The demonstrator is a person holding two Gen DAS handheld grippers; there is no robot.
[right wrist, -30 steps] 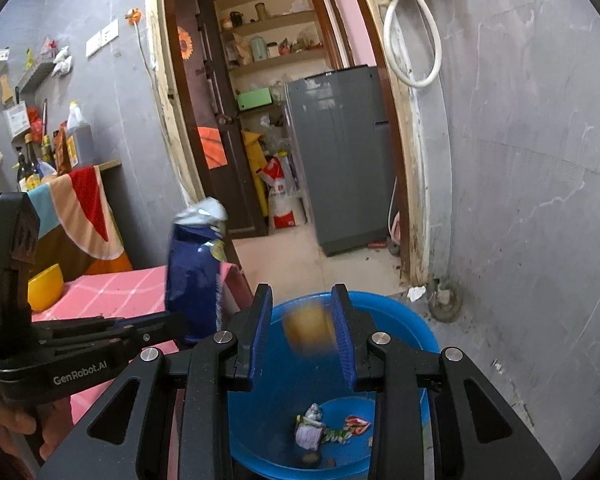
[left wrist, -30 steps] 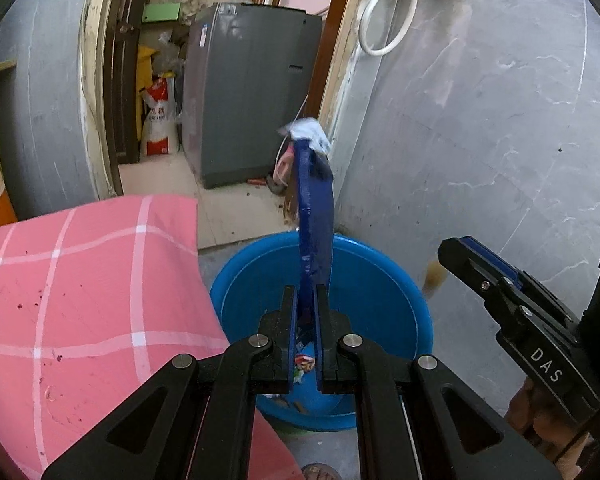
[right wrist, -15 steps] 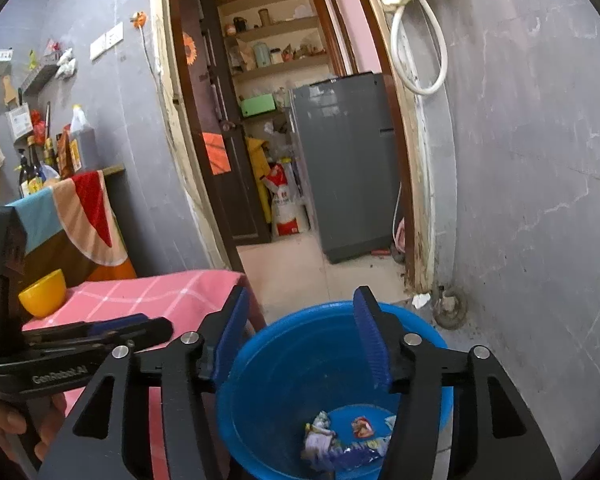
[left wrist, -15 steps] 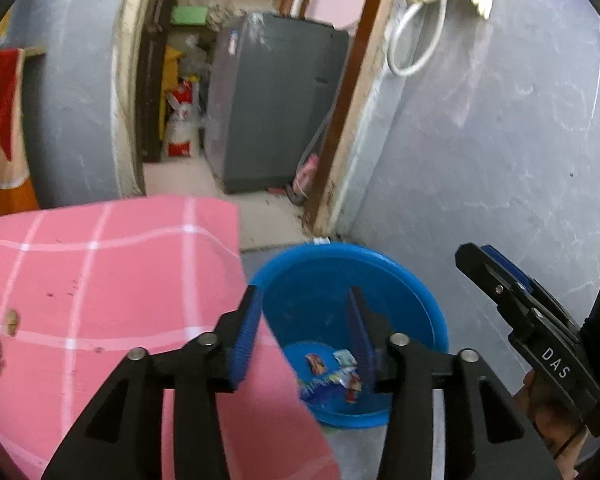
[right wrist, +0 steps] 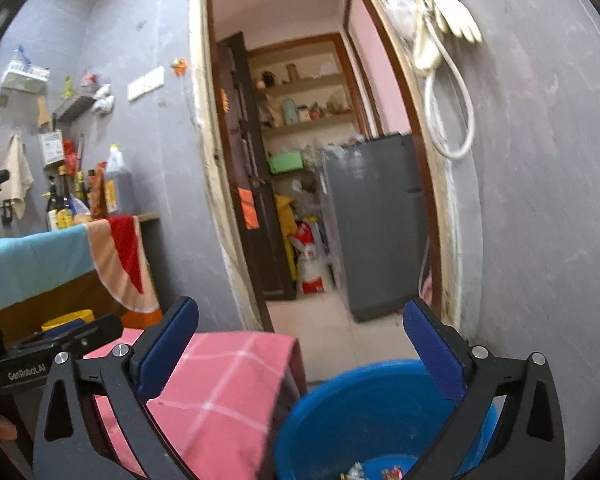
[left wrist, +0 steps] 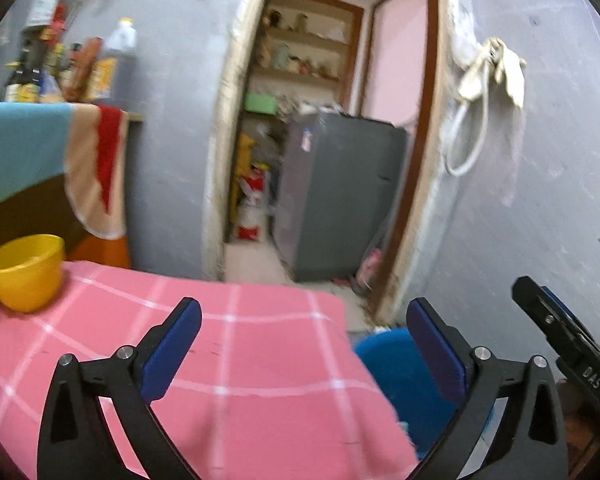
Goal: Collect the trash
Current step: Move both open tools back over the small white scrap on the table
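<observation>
My left gripper (left wrist: 304, 336) and right gripper (right wrist: 300, 336) both have their jaws spread wide and hold nothing, the left above the pink-checked counter (left wrist: 240, 360), the right above the blue tub (right wrist: 360, 412) with wrappers (right wrist: 374, 472) at its bottom.
</observation>
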